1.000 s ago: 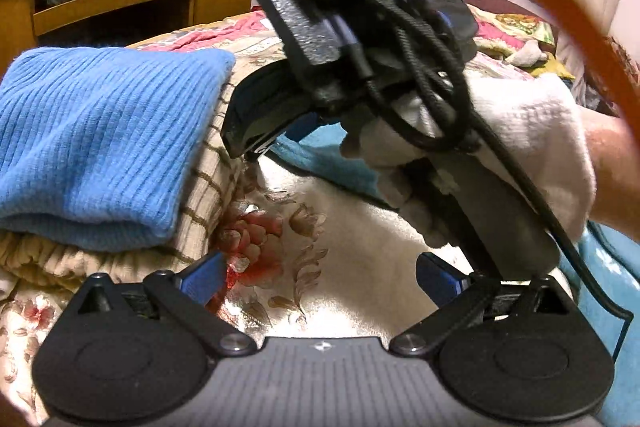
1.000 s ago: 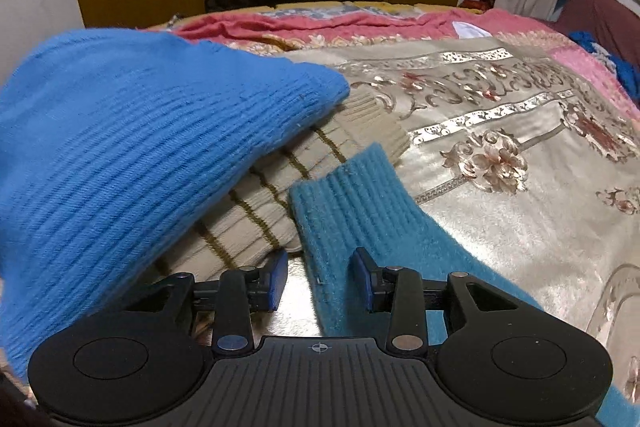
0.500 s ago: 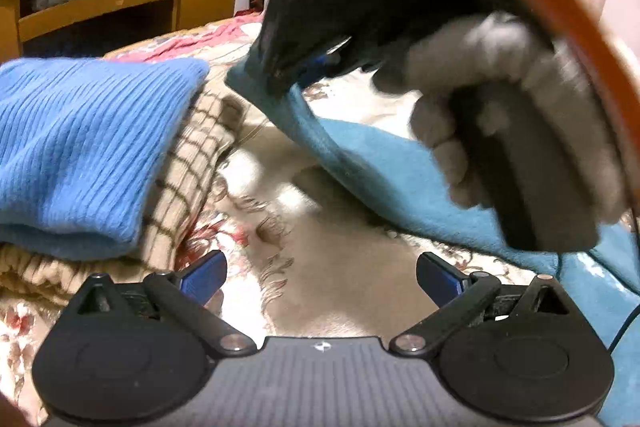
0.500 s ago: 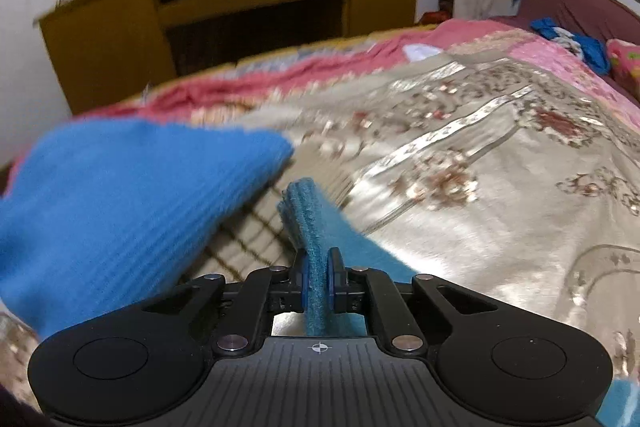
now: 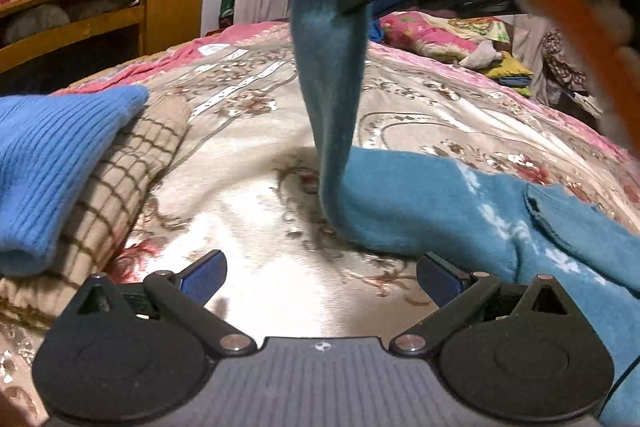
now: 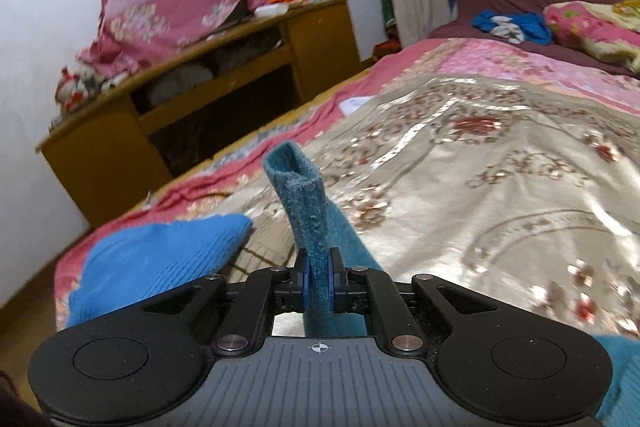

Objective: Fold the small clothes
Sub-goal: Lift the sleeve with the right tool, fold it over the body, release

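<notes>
on the bed's left edge sits a folded bright blue knit sweater (image 5: 60,163) atop a folded beige checked garment (image 5: 132,179). just right of them the left gripper (image 5: 320,277) hovers over the floral bedspread (image 5: 248,211), fingers spread wide with nothing between. further right, the teal sweater (image 5: 420,203) lies on the bedspread with its sleeve (image 6: 308,211) lifted upright, pinched near the cuff by the right gripper (image 6: 318,281), pads pressed tight on the knit.
</notes>
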A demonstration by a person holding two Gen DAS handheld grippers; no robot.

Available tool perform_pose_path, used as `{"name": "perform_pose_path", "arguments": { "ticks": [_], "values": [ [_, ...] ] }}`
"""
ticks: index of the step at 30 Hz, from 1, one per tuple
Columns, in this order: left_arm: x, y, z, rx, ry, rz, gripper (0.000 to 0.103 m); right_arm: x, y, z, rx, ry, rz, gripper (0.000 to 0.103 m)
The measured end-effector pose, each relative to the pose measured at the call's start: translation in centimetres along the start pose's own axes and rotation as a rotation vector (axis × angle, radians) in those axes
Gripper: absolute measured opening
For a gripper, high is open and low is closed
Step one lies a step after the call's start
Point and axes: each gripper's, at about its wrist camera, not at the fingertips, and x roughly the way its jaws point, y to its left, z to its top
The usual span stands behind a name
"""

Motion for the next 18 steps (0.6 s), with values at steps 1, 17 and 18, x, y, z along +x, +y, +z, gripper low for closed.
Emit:
{"name": "perform_pose_path", "arguments": {
  "ticks": [1, 17, 18],
  "values": [
    [0.0, -0.4, 0.1, 0.006, -0.003, -0.001, 0.103, -0.8, -0.6, -0.1, 0.011, -0.012, -0.004, 0.007],
    [3.1, -10.7, 3.4, 0.187, -0.077, 0.029, 0.103, -12.0, -12.5, -2.1, 0.213, -0.142, -0.076, 0.007],
    [3.1, -11.6, 3.5, 0.196, -0.081, 0.023, 0.103, -12.7, -13.5, -2.3, 0.228, -0.151, -0.082, 0.007]
  ]
}}
